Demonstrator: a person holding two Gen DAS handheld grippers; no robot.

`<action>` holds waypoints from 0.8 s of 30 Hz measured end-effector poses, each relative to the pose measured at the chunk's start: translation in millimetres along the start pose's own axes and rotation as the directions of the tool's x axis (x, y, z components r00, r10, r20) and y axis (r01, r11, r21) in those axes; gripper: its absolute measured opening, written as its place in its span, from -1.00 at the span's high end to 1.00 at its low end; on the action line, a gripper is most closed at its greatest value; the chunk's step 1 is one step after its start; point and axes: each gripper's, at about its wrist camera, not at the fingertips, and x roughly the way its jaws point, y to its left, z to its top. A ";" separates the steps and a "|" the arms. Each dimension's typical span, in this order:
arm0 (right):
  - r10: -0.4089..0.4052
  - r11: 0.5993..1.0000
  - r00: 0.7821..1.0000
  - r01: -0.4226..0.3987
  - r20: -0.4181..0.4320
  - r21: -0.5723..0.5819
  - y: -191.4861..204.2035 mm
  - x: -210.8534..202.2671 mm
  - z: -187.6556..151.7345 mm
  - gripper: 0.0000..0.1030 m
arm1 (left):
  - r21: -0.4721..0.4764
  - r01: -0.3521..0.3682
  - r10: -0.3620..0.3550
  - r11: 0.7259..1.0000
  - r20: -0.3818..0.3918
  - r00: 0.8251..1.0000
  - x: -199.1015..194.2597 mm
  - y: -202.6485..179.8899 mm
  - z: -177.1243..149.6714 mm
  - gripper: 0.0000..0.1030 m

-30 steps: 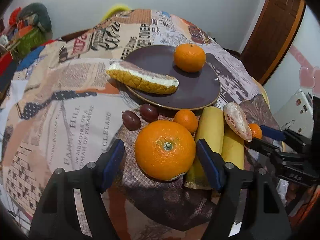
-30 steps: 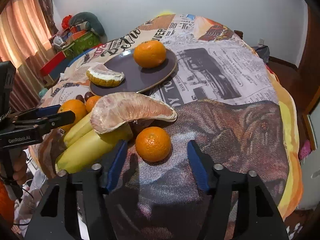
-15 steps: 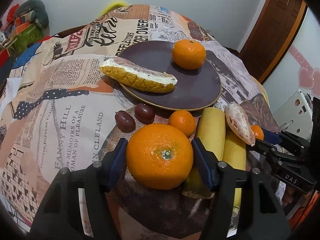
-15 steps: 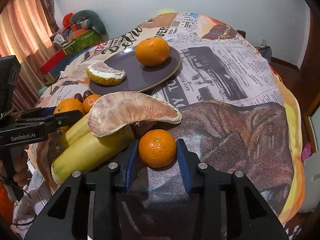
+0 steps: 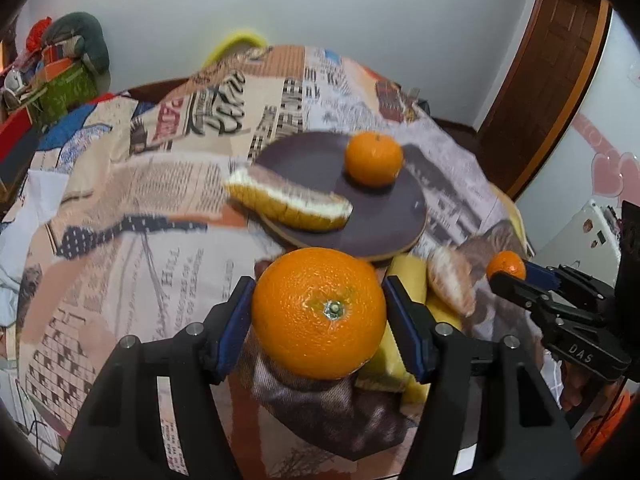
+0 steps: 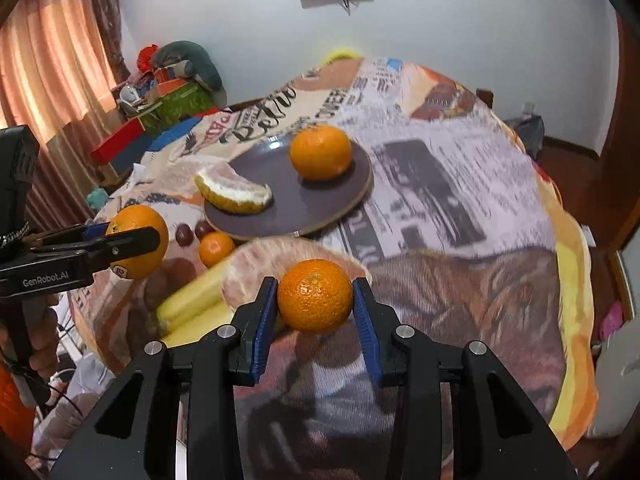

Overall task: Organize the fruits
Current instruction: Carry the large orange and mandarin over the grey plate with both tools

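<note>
I see the left gripper (image 5: 320, 312) clamped on the large orange (image 5: 319, 312), held above the table. The right gripper (image 6: 315, 298) is clamped on a small mandarin (image 6: 315, 296), also lifted. Beyond sits the brown plate (image 6: 340, 196) on a newspaper-print tablecloth (image 6: 460, 184). The curtains (image 6: 48, 60) hang at left. "GenRobot.AI" reads on the left gripper's body.

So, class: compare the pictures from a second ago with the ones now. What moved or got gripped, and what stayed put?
Both grippers closed on fruit and lifted it off the cloth. The left gripper now clamps the big orange; the right gripper clamps the small mandarin. Unchanged: the plate with its mandarin and pomelo wedge, plus the bananas on the table.
</note>
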 end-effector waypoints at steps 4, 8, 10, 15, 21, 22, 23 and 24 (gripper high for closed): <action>0.003 1.000 1.000 -0.003 0.029 -0.022 4.5 -2.1 11.8 0.33 | -0.003 0.012 -0.012 1.000 0.049 0.999 -10.3 -3.4 10.7 -0.24; 0.008 0.999 0.999 -0.005 0.051 -0.049 8.4 -1.5 23.9 0.33 | -0.006 0.023 -0.022 1.000 0.084 0.996 -15.2 -5.6 21.4 -0.24; 0.008 0.998 0.998 -0.004 0.061 -0.062 10.3 0.4 29.5 0.33 | -0.002 0.021 -0.021 1.000 0.098 0.995 -15.8 -6.9 27.2 -0.24; 0.022 0.997 0.997 -0.016 0.073 -0.077 11.2 8.7 42.5 0.33 | 0.012 0.015 -0.016 1.000 0.120 0.993 -11.1 -7.6 43.2 -0.24; 0.032 0.997 0.996 -0.025 0.083 -0.078 7.9 23.0 55.2 0.33 | 0.019 0.016 -0.018 1.000 0.128 0.992 2.2 -4.8 60.4 -0.24; 0.032 0.997 0.996 -0.026 0.083 -0.077 7.4 24.2 56.7 0.33 | 0.020 0.017 -0.020 1.000 0.128 0.992 5.4 -4.6 63.9 -0.24; 0.033 0.997 0.996 -0.027 0.082 -0.075 6.5 26.9 58.3 0.33 | 0.021 0.018 -0.020 1.000 0.129 0.991 7.9 -4.4 66.3 -0.24; 0.034 0.997 0.996 -0.028 0.080 -0.073 4.9 30.6 60.3 0.33 | 0.024 0.017 -0.020 1.000 0.129 0.991 10.7 -4.2 68.7 -0.24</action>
